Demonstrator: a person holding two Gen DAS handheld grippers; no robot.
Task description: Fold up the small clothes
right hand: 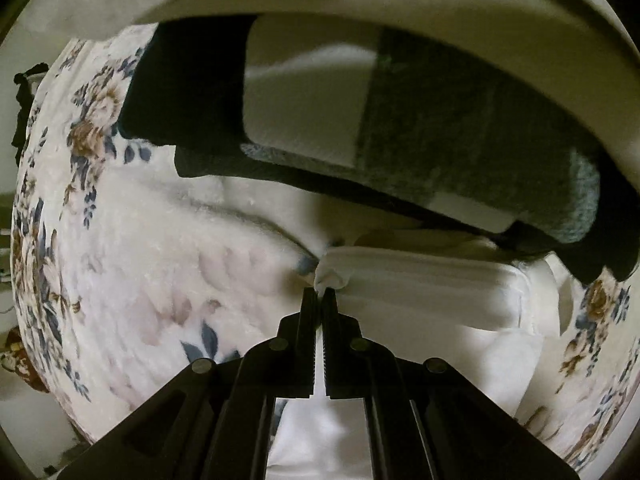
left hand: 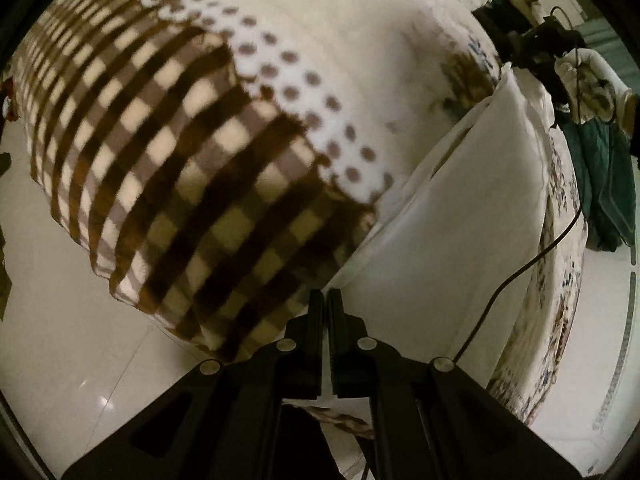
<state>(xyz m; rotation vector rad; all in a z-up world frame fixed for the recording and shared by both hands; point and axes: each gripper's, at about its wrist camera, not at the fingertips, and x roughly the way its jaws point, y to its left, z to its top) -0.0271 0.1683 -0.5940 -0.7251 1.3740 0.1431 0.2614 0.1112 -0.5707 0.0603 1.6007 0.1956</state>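
Since both tongs are already clamped on the same white garment, the whole next move really comes down to how that cloth runs between them. The left tongs are pressed together with a thin edge of the white fabric between the tips, and from that view the garment stretches away up and to the right as a long, flat, already doubled panel, lying on the floral bedspread right next to the brown checked blanket. The right tongs are also squeezed shut, pinching a bunched little corner of the same white garment, and from there the cloth spreads off to the right and back under the tongs toward the camera.

So my read: the long axis of the piece runs roughly from one grip to the other, each hand holding one end or corner, neither obviously nearer the middle. A dark grey and white folded item sits just beyond the white one in the right view, close enough that swinging the corner over could drag into it. I'd guess the next fold means carrying one pinched end across toward the other, keeping the edge taut so it doesn't sag. Can't tell how many folds are already in.
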